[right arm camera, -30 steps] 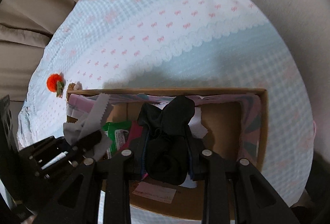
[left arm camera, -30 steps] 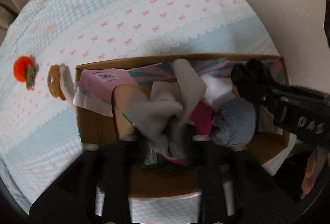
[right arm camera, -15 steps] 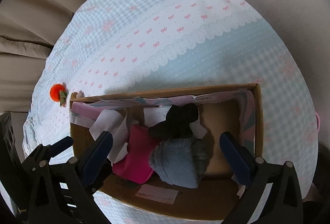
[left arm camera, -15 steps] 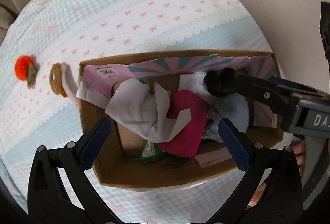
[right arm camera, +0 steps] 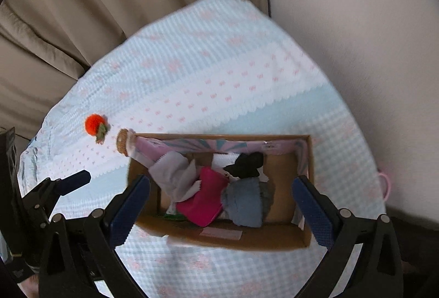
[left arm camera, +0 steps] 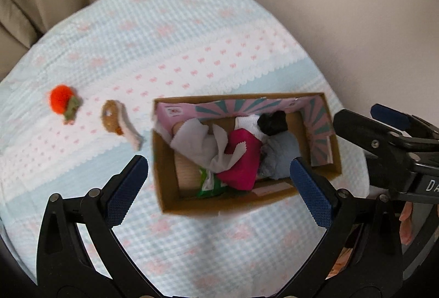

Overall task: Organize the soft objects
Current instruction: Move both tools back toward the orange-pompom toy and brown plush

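Left gripper [left arm camera: 219,182] and right gripper [right arm camera: 221,204]: I read both jaws spread wide, nothing held, above the cardboard box [left arm camera: 170,199]. Grey cloth [left arm camera: 197,144], magenta cloth [left arm camera: 241,163], blue-grey sock [left arm camera: 279,158] and black sock [left arm camera: 273,122] lie inside. Orange pompom [left arm camera: 61,103] sits at 9 o'clock of the box.

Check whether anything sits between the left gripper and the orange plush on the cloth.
Nothing visible does. The left gripper is open above the cardboard box; the orange plush lies bare on the cloth. The brown-and-white toy lies between box and plush, low and flat.
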A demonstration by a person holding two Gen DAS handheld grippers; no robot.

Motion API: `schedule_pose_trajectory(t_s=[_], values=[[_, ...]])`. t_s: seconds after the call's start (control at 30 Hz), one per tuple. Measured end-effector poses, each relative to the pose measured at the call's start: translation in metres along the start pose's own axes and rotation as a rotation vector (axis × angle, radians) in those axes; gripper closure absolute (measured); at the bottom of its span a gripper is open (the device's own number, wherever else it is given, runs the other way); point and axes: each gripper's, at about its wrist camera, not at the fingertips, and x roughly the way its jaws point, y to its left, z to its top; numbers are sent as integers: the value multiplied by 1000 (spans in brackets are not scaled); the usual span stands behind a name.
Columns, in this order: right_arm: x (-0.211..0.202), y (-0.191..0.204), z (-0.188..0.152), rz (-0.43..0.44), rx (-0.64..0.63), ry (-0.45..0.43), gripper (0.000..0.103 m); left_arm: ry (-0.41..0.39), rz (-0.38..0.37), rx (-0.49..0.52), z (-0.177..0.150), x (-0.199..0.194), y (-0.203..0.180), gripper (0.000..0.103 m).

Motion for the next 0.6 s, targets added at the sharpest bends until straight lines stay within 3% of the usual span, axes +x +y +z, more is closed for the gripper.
schedule_pose_trajectory(t_s=[0.3, 0.5, 0.6], values=[[-102, 77, -48, -49, -26, -197, 0, -172, -9, -13, -46, -123, 57, 0], [-147, 131, -90, -105, -52, -315, 0, -304, 17, -47, -78, -196, 108, 0], [-161, 157, -115, -180, -55, -383, 0, -351, 36, -31, -93, -216, 137, 0]])
